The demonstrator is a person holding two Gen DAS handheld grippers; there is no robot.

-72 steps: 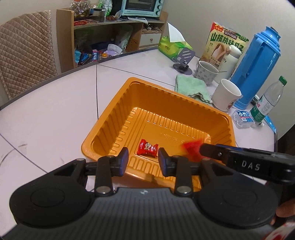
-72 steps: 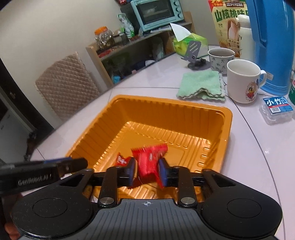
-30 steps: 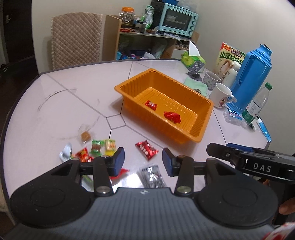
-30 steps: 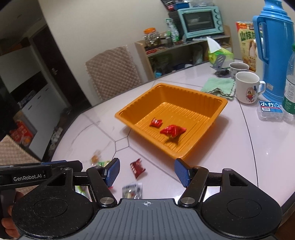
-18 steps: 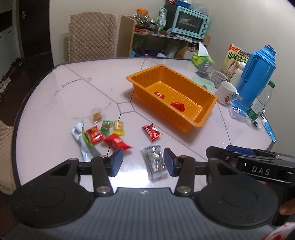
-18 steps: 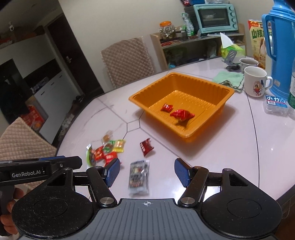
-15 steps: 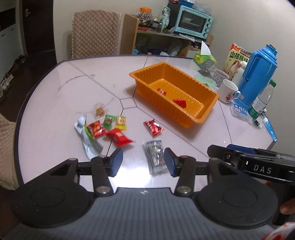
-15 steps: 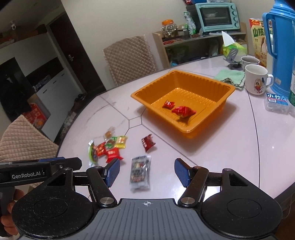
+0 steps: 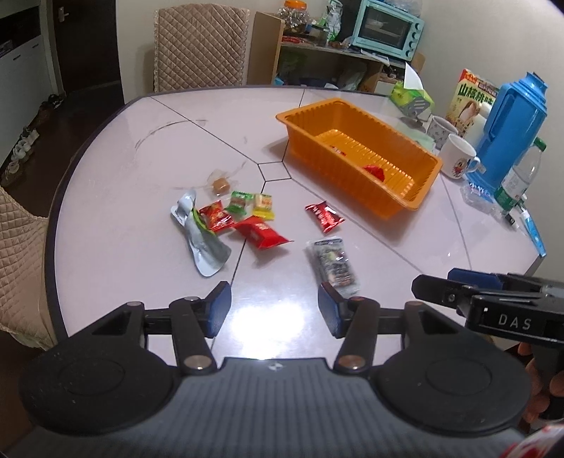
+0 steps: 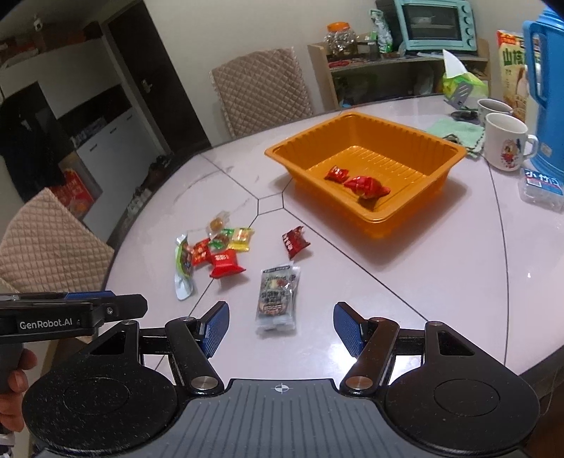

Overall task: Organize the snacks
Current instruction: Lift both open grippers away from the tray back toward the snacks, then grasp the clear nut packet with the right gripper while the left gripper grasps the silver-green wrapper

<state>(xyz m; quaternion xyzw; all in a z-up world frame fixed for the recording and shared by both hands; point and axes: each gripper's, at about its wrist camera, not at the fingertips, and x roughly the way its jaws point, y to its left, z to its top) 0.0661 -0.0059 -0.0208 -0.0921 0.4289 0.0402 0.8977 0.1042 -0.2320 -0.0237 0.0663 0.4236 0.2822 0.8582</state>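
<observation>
An orange tray stands on the pale table and holds two red snack packets. Several loose snacks lie in front of it: a silver-grey packet, a dark red packet, a red packet, a long silver pouch and small green, yellow and red candies. My left gripper and right gripper are both open and empty, held back above the table's near edge.
Two mugs, a green cloth, a blue thermos, a water bottle and a tissue pack stand beyond the tray at the right. Quilted chairs ring the table. A shelf with a toaster oven is behind.
Both grippers have pulled back and up from the tray. The right gripper let go of a red packet, which now lies in the tray. Both jaws have opened wider.
</observation>
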